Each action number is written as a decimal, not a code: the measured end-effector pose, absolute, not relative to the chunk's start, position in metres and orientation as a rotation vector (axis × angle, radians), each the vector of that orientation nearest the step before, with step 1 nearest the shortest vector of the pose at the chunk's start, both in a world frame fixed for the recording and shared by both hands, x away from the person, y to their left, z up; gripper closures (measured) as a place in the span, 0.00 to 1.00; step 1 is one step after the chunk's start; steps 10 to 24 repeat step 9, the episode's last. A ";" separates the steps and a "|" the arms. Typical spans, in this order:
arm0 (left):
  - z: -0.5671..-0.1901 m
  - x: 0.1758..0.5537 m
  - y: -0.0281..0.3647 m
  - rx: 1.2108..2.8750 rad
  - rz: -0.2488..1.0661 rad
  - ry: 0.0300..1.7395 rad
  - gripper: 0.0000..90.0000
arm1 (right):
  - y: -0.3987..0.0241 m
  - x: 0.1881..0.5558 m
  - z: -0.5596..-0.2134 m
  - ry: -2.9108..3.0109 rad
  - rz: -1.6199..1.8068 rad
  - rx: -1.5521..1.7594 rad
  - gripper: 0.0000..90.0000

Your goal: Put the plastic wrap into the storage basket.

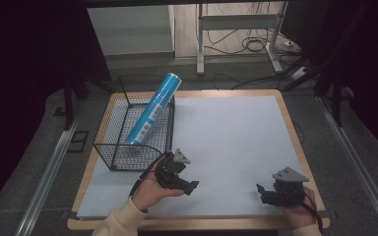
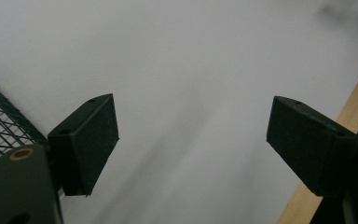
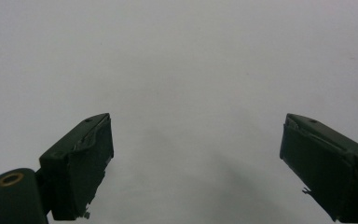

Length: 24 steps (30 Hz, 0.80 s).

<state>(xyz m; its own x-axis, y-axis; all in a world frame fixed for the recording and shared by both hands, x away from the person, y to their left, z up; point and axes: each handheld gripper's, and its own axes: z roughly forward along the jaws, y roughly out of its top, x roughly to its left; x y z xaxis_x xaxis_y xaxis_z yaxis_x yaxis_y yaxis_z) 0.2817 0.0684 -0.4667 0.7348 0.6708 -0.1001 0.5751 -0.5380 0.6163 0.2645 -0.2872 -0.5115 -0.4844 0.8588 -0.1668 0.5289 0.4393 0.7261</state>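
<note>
Here we see the left hand-held gripper point(image 1: 177, 173) resting low over the worktop point(image 1: 226, 142), just beside the near right corner of the wire basket point(image 1: 128, 142). In the left gripper view its two black jaws stand wide apart, with nothing between them, and only the pale sheet lies under them. At the left edge of that view we see a piece of the dark mesh, and at the right edge a strip of light wood.

The right hand-held gripper point(image 1: 270, 192) is near the front right part of the worktop, well apart from the left one. In the right gripper view its jaws are also spread wide and hold nothing. The inner pads point(image 3: 91, 172) look worn, with small torn bits at their lower edges. Each gripper carries a grey three-cornered plate on top, and a hand holds each one from below; a cream sleeve point(image 1: 118, 221) covers the left forearm.

The basket is made of thin black wire, box-shaped and open at the top, and it stands on the left side of the worktop. Inside it a blue cylinder can point(image 1: 153, 109) leans tilted, with its lower end in the basket and its upper end rising over the far rim. It has a glossy surface and a white label.

The worktop is a wooden board with a light grey sheet over most of it. Around it the floor is grey, with metal rails point(image 1: 44, 182) at both sides, and behind we see white table legs point(image 1: 200, 44) and loose cables point(image 1: 256, 44).
</note>
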 end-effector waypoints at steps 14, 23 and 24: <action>-0.470 0.280 0.072 2.284 0.223 0.945 0.18 | -0.290 0.264 -0.508 2.154 0.862 1.156 0.11; -0.470 0.280 0.072 2.284 0.223 0.945 0.18 | -0.290 0.264 -0.508 2.154 0.862 1.156 0.11; -0.470 0.280 0.072 2.284 0.223 0.945 0.18 | -0.290 0.264 -0.508 2.154 0.862 1.156 0.11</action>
